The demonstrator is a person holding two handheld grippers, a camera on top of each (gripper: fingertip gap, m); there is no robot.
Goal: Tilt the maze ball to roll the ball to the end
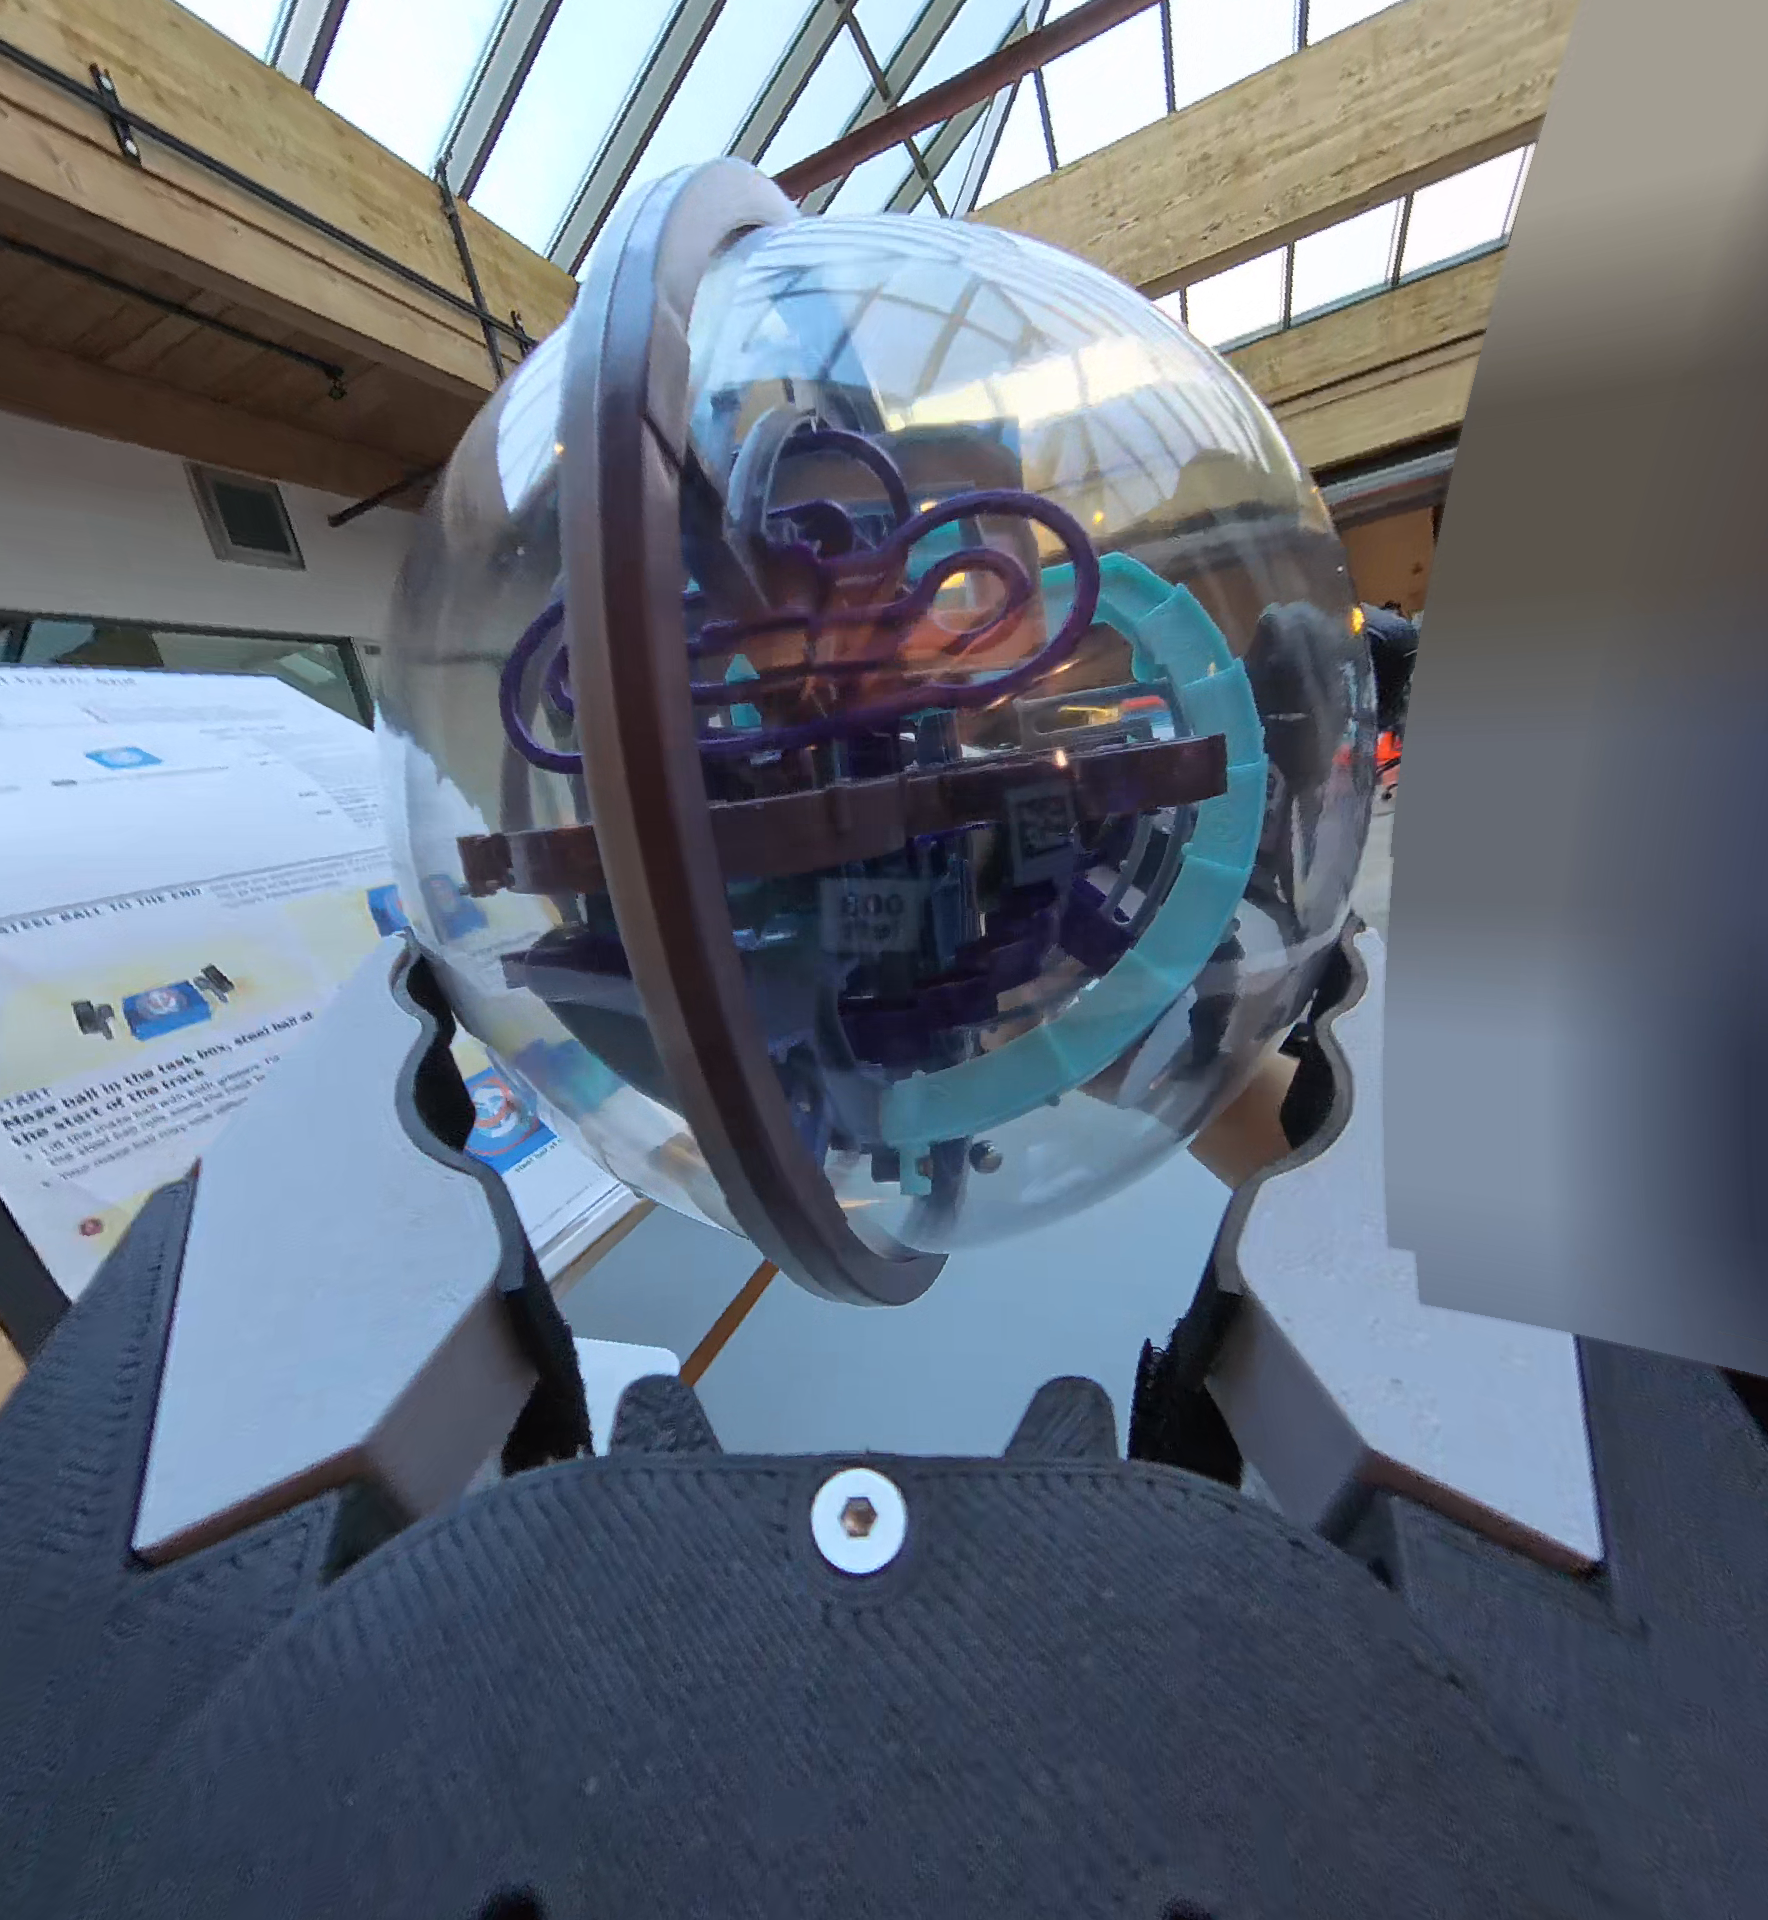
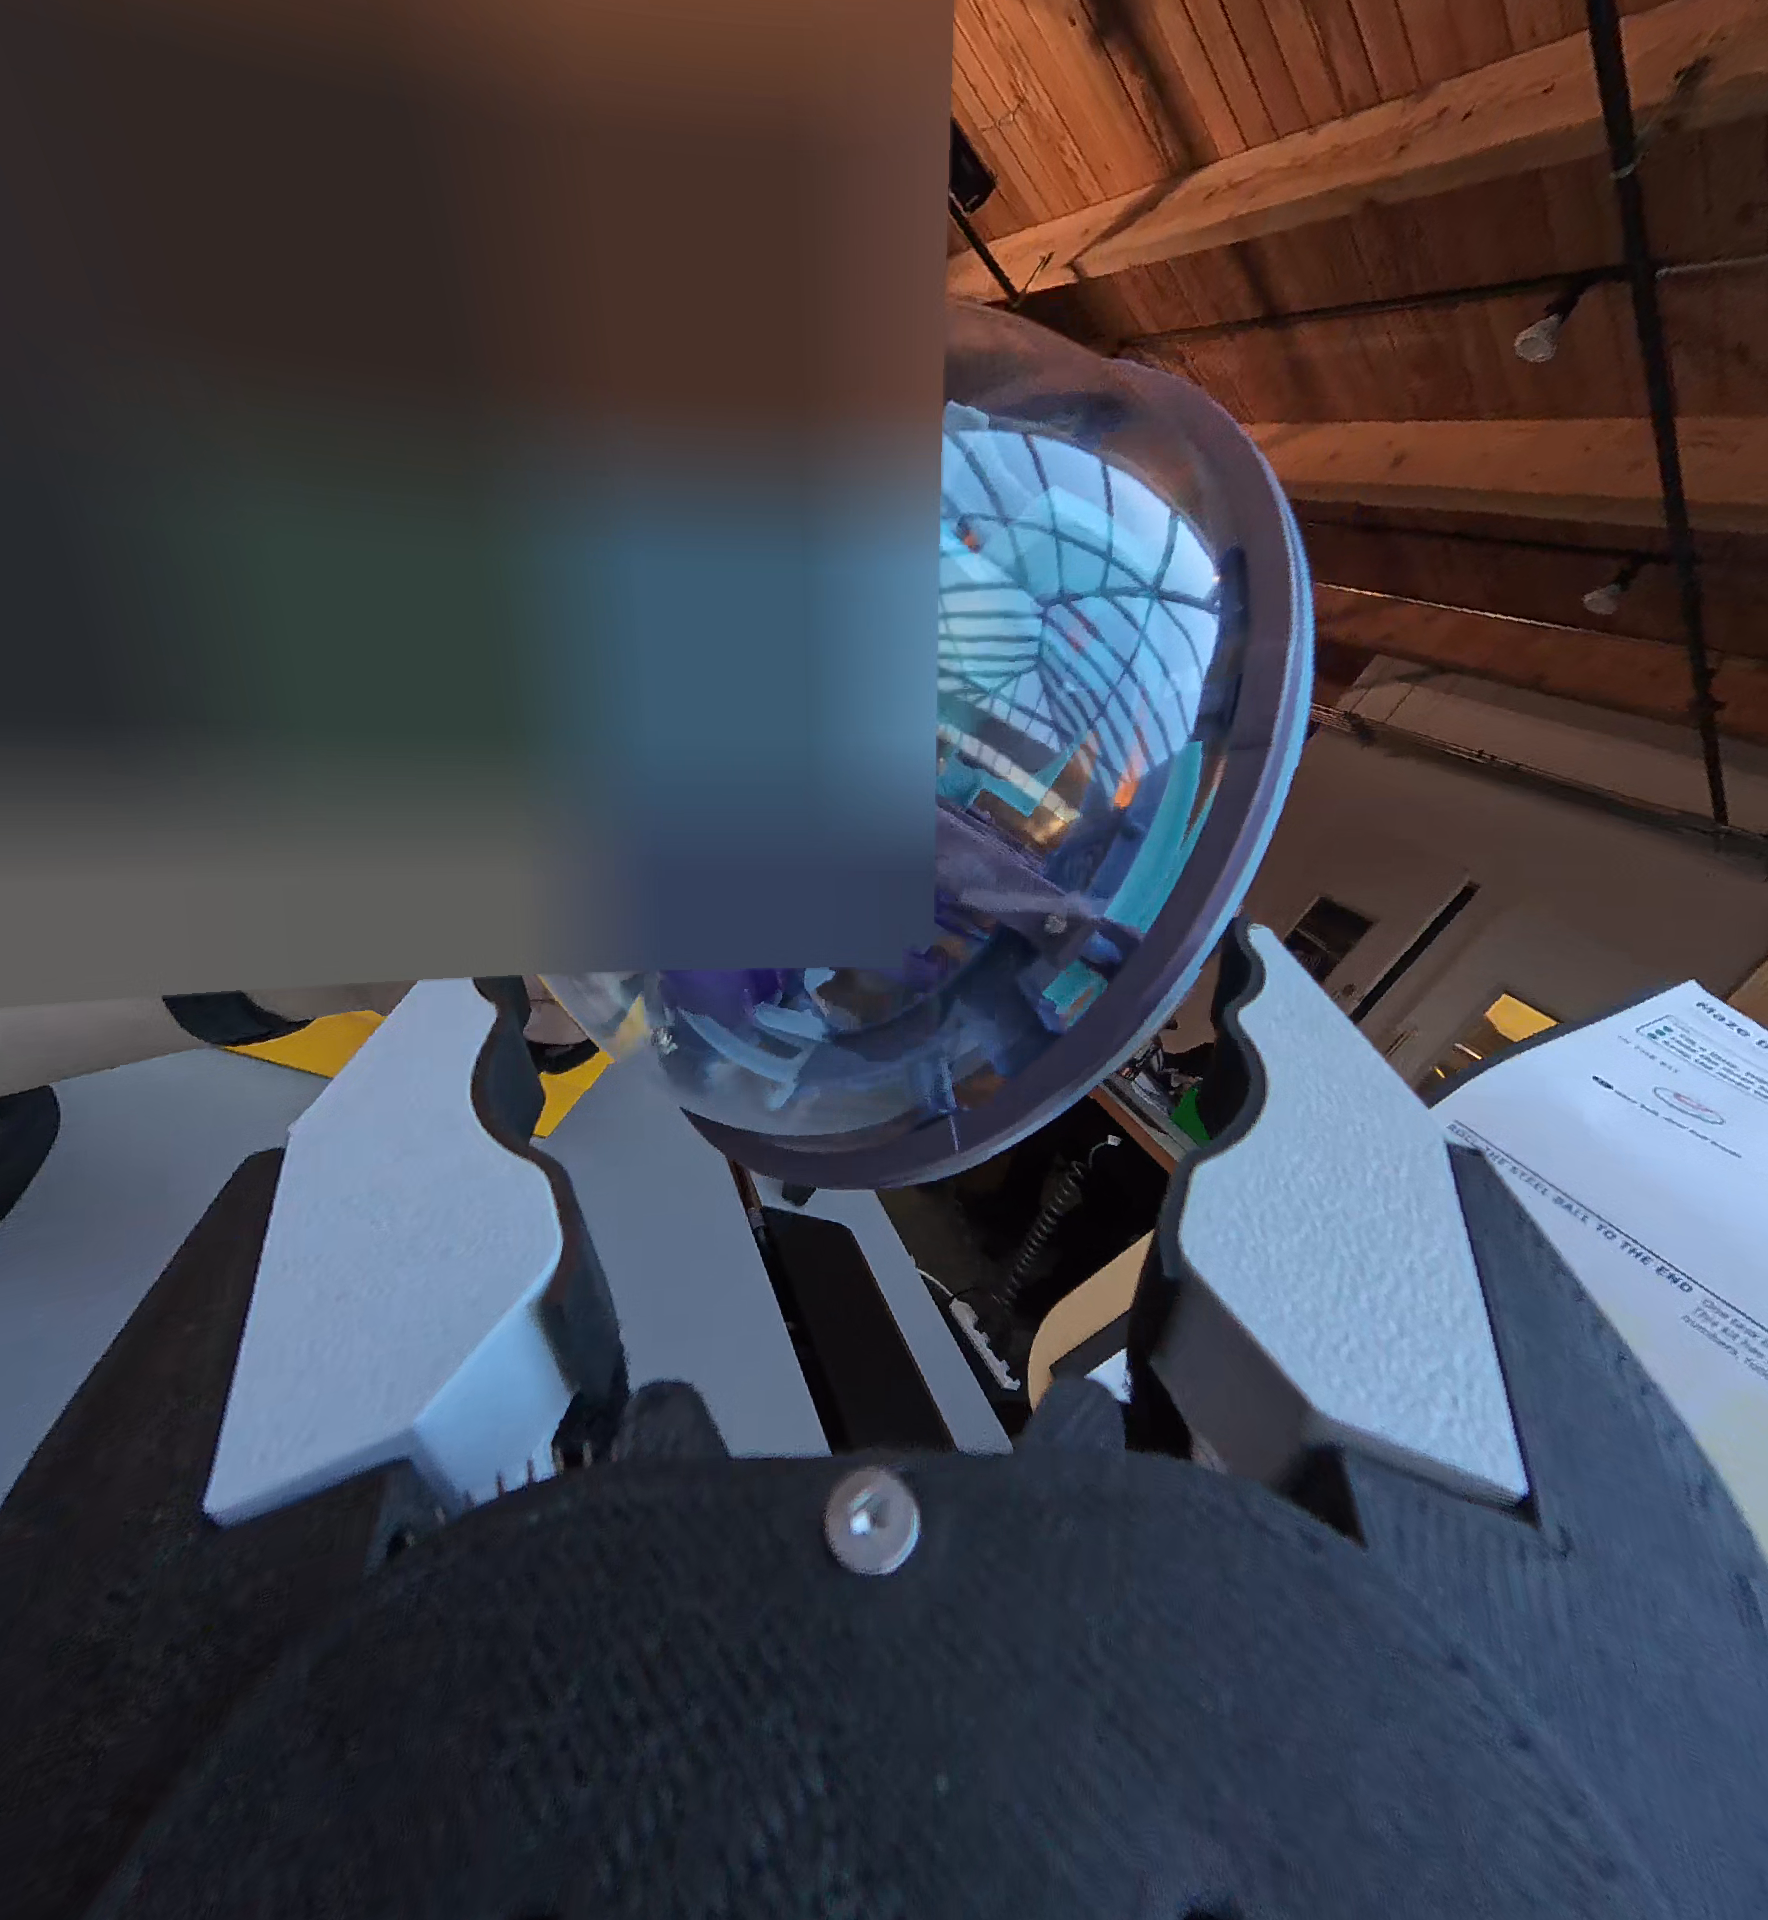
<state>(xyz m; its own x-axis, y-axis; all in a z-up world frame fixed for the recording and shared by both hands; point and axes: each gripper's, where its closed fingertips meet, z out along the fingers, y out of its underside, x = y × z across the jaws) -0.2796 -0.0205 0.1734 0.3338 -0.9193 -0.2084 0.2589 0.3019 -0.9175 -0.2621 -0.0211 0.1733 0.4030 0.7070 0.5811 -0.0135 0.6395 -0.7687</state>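
Observation:
The maze ball is a clear sphere with a dark equator ring, purple wire tracks, a brown platform and a teal curved track. It is held up in the air, tilted. My left gripper is shut on its lower half, with the fingertips against both sides. A small steel ball sits low inside, near the teal track's end. In the right wrist view the maze ball is partly hidden by a blurred patch. My right gripper holds its underside between the fingers.
A printed instruction sheet lies at the left, and shows at the right in the right wrist view. A grey table lies below. Wooden beams and a glass roof are overhead.

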